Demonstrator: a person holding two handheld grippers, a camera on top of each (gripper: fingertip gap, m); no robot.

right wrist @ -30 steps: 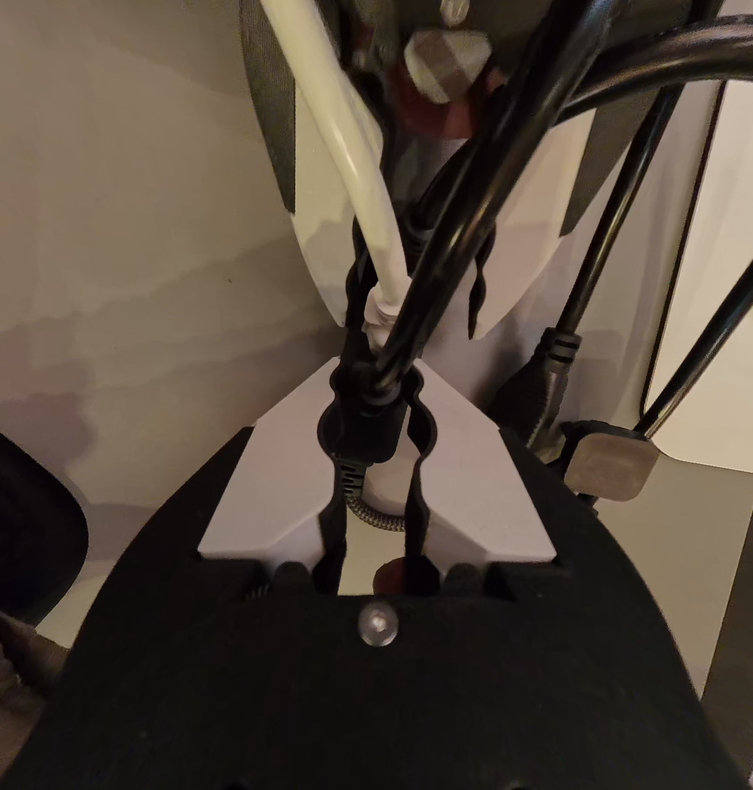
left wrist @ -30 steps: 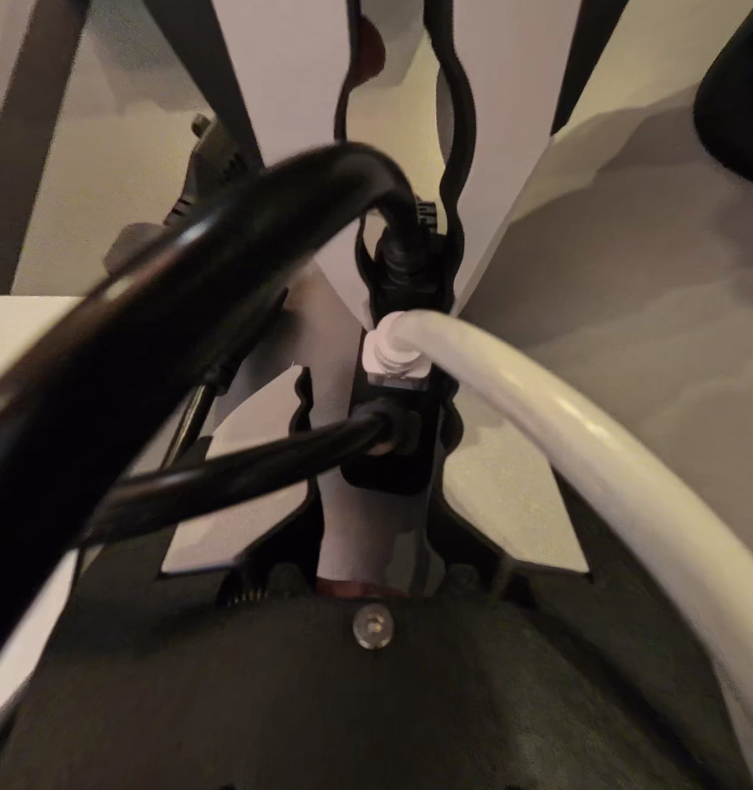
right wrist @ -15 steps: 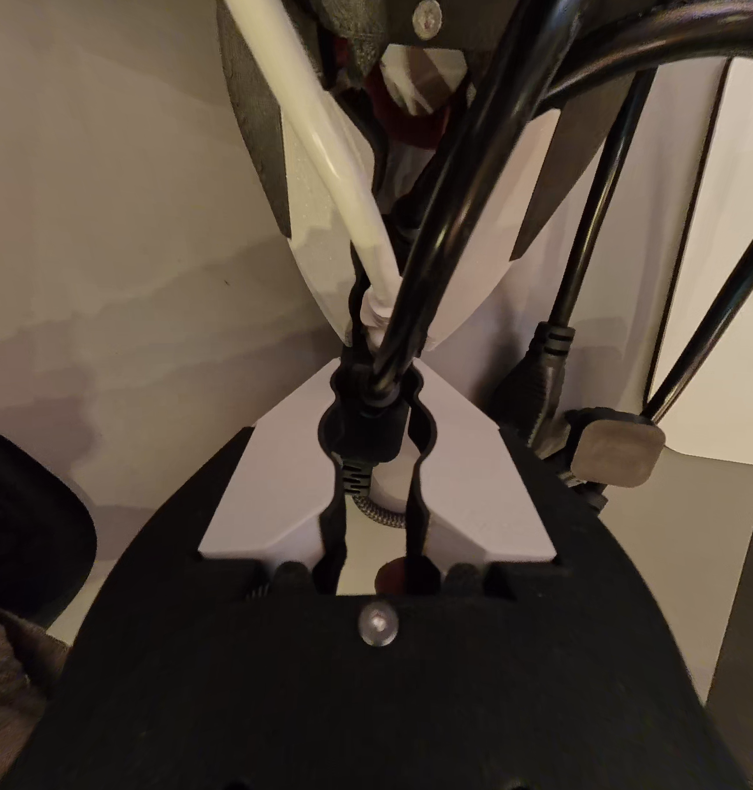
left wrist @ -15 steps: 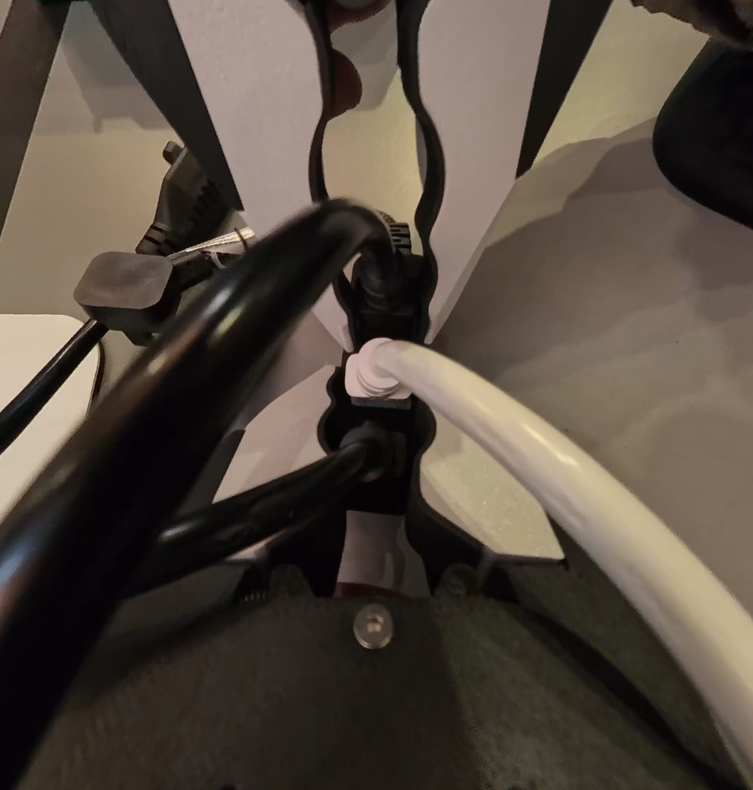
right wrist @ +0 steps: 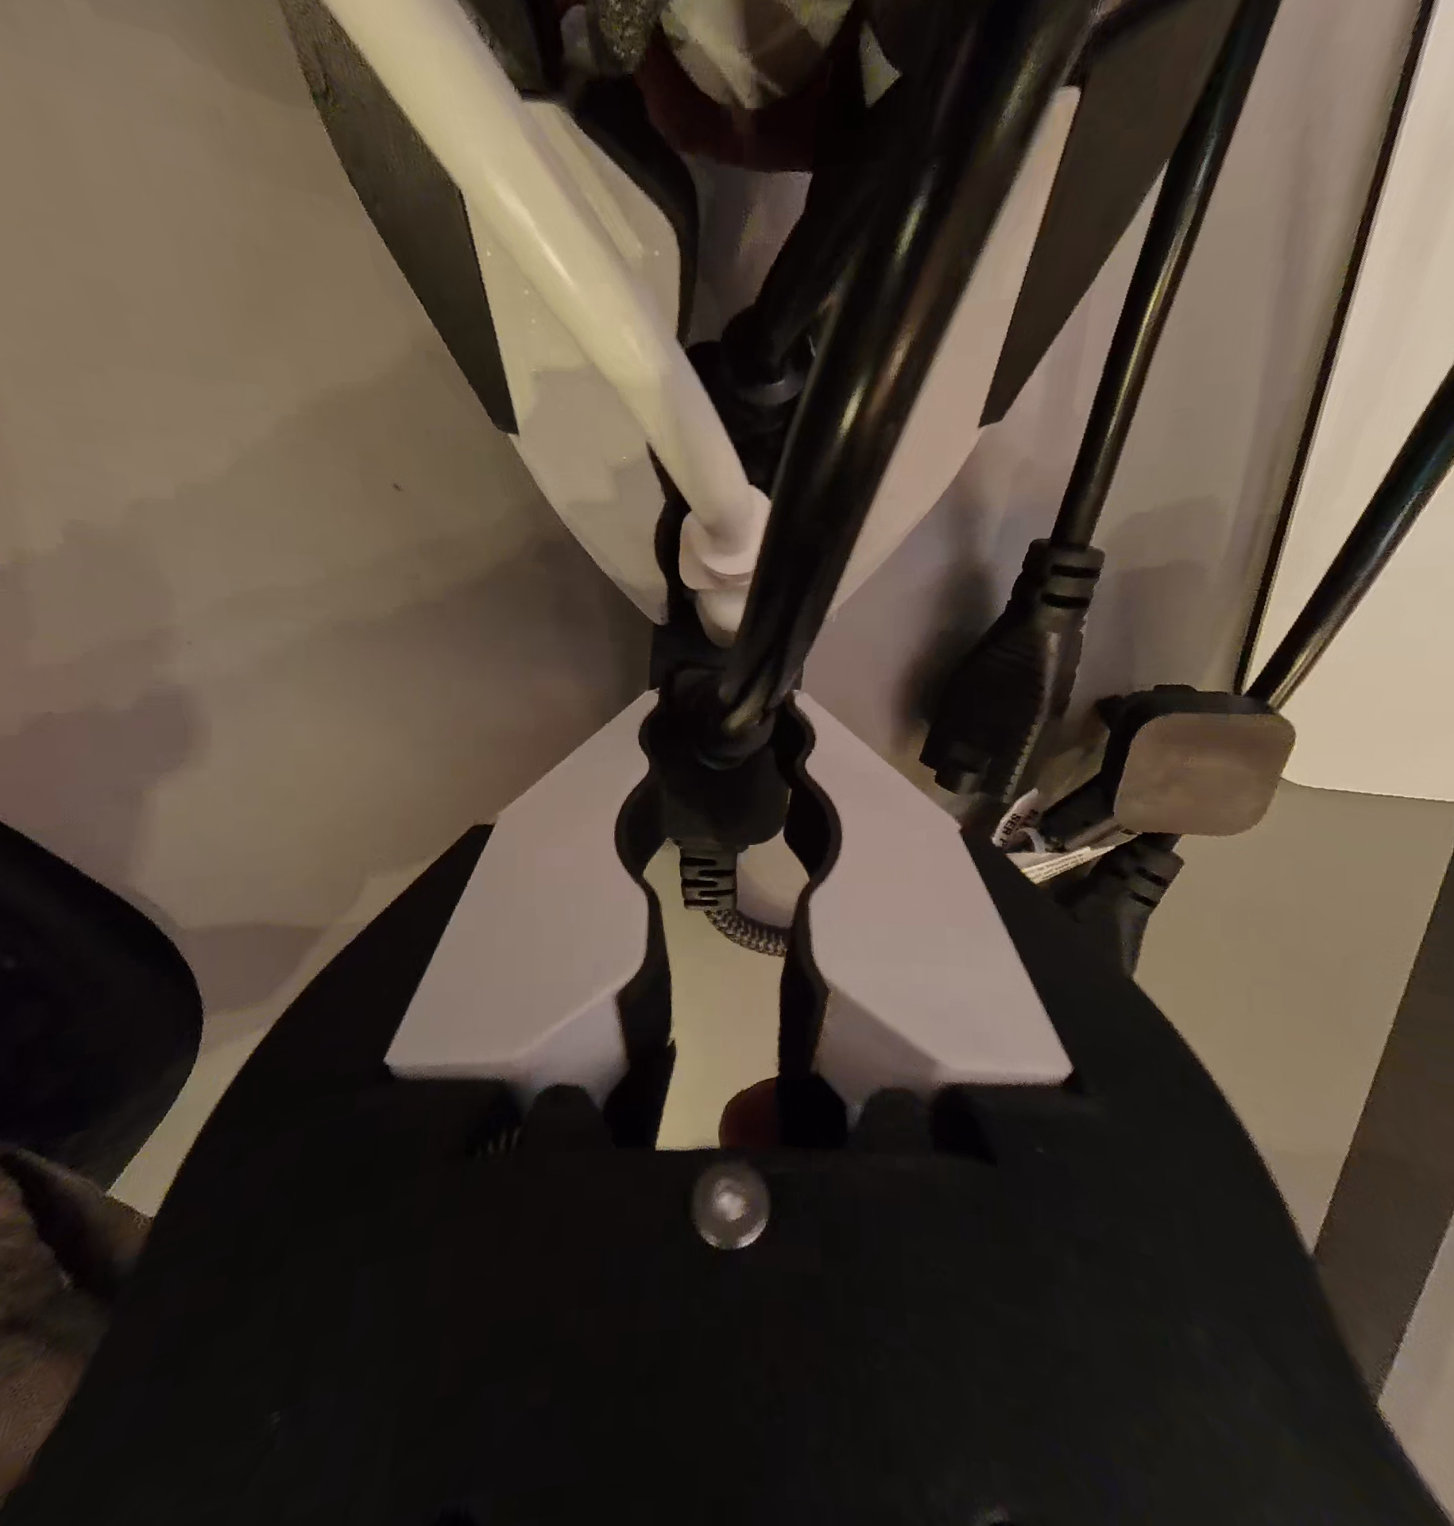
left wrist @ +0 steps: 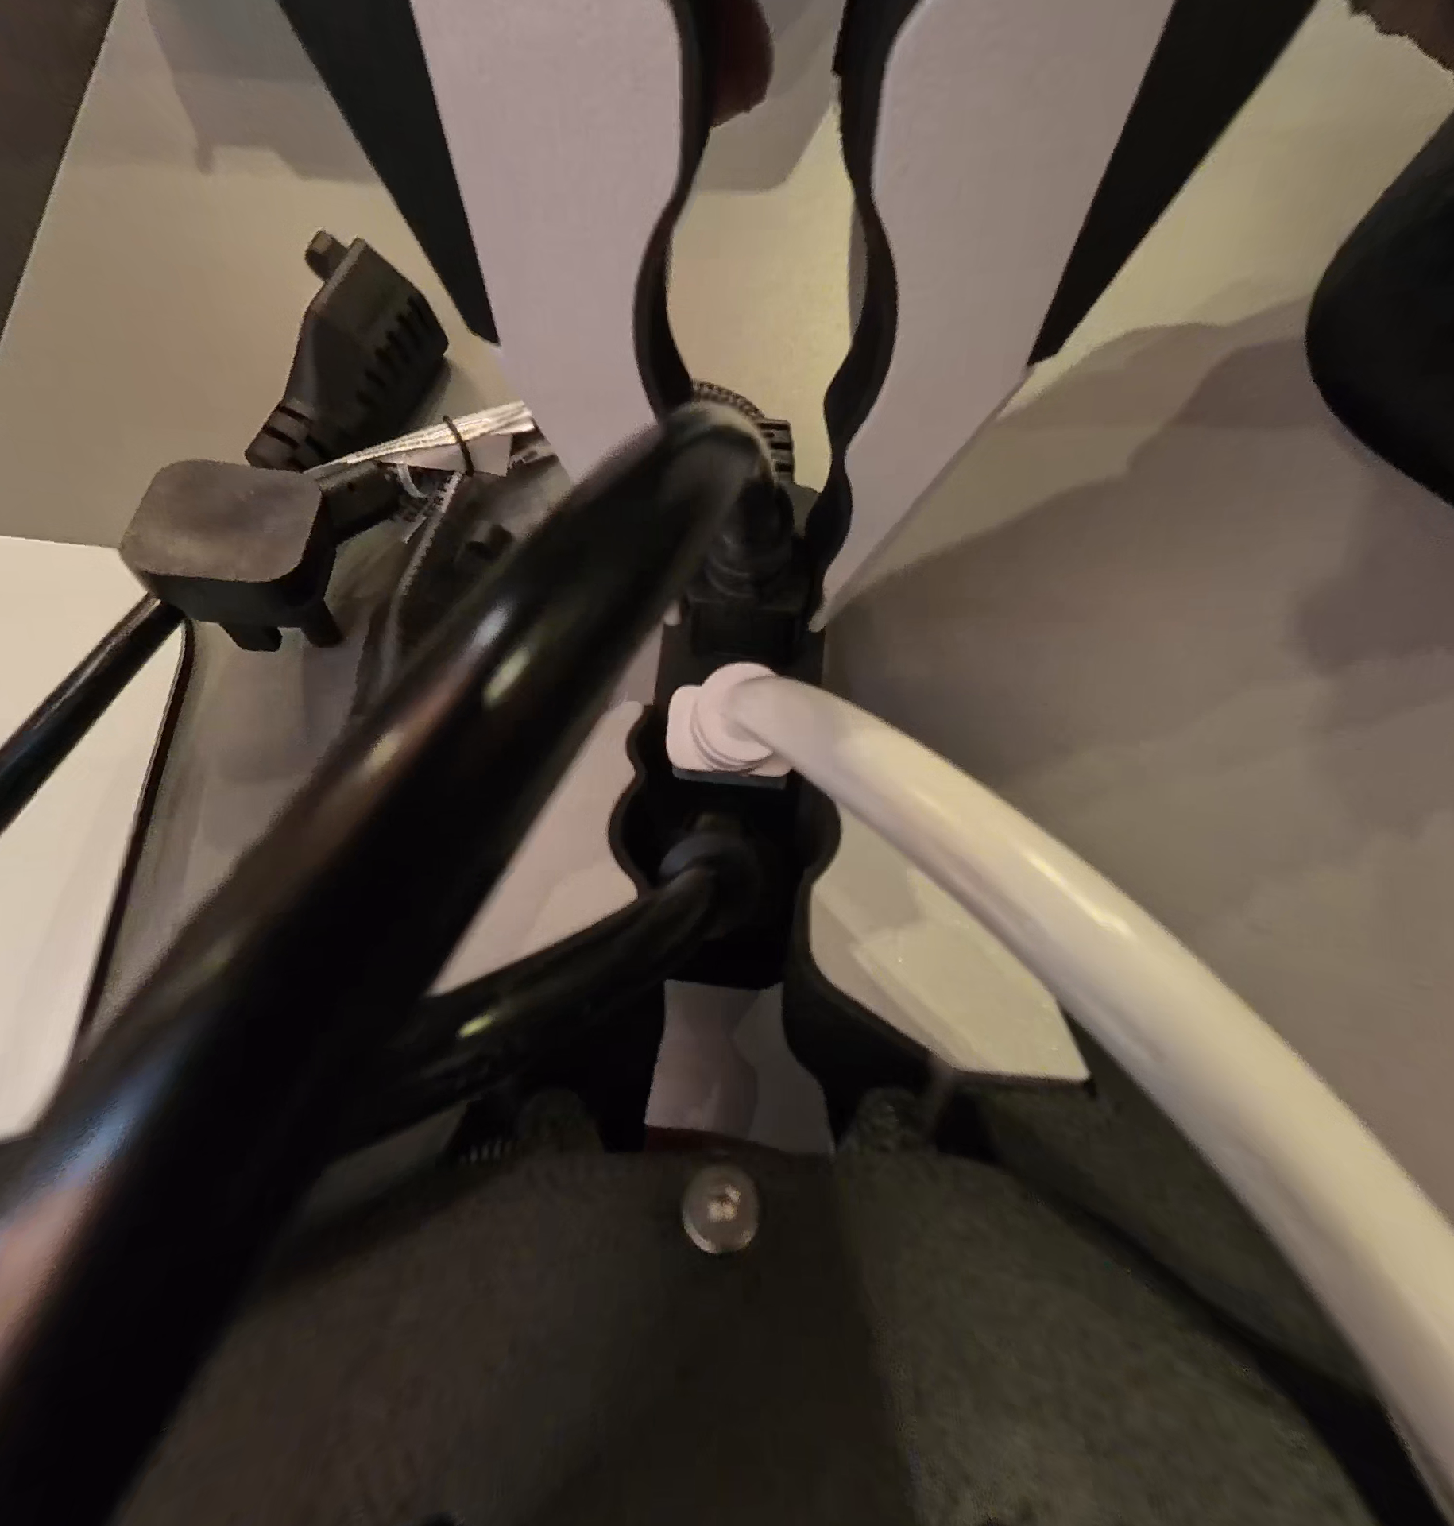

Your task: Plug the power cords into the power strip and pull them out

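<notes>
Two hand-held grippers meet nose to nose over a narrow black power strip (left wrist: 728,834) with three cords seated in it: the left gripper (left wrist: 724,900) is clamped on the strip's near end, the right gripper (right wrist: 724,793) closed on its opposite end, where a braided lead (right wrist: 740,921) exits. Two black cords (left wrist: 426,776) and a white cord (left wrist: 955,834) are plugged in; the plugging step looks done, so pulling comes next, calling for a firm hold on the strip. Spare black plugs (right wrist: 1194,780) lie beside; no containers appear.
</notes>
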